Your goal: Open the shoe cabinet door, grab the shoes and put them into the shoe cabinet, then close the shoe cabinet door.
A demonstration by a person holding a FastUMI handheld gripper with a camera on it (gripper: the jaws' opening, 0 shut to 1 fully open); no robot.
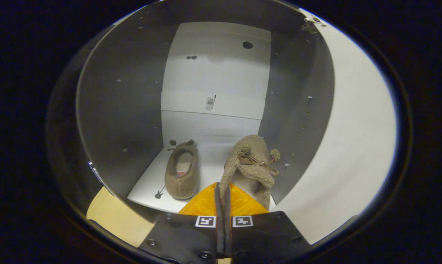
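Observation:
I look into the open shoe cabinet (pixel 125 121), with grey side walls and a white back. One brown fuzzy slipper (pixel 181 170) lies flat on the white bottom shelf (pixel 147 185), left of my fingers. My gripper (pixel 223 190) is shut on the edge of the second brown slipper (pixel 252 163), which hangs tilted just ahead of the fingers, toe up with its bow and pom-pom showing, over the right part of the shelf. The open cabinet door (pixel 353 139) stands white to the right.
A white upper shelf (pixel 213 106) crosses the cabinet's back above the slippers, with a small sticker on its front. A pale wooden floor (pixel 114 216) shows below the cabinet's front left corner. The cabinet walls stand close on both sides.

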